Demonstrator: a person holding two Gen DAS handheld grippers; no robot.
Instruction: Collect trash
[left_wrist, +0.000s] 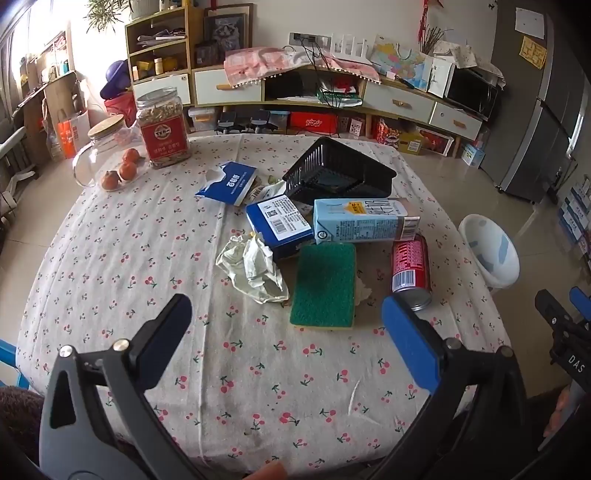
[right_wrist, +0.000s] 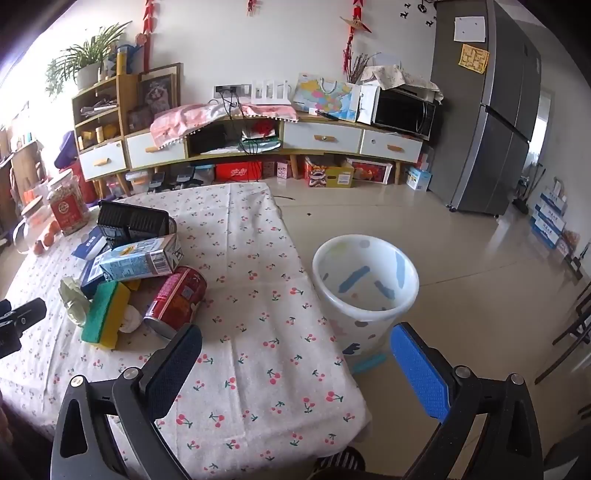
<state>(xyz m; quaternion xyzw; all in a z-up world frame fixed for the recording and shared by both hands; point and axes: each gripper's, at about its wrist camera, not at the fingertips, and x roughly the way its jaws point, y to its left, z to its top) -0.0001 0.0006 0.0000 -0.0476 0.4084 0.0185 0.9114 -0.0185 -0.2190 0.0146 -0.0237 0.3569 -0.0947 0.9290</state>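
Note:
Trash lies in a heap on the cherry-print table (left_wrist: 184, 229): a crumpled white wrapper (left_wrist: 255, 267), a green-and-yellow sponge (left_wrist: 324, 286), a red can (left_wrist: 410, 269) on its side, a light blue carton (left_wrist: 360, 219), a blue box (left_wrist: 279, 223) and a torn blue box (left_wrist: 229, 182). My left gripper (left_wrist: 286, 321) is open and empty, just short of the sponge. My right gripper (right_wrist: 295, 354) is open and empty over the table's right edge, between the can (right_wrist: 177, 299) and the white bin (right_wrist: 364, 284) on the floor.
A black basket (left_wrist: 338, 173) lies tipped behind the heap. A jar of snacks (left_wrist: 162, 127), a glass jar (left_wrist: 96, 147) and small orange fruits (left_wrist: 127, 170) stand at the far left. The bin also shows in the left wrist view (left_wrist: 487, 251). A fridge (right_wrist: 491, 110) stands far right.

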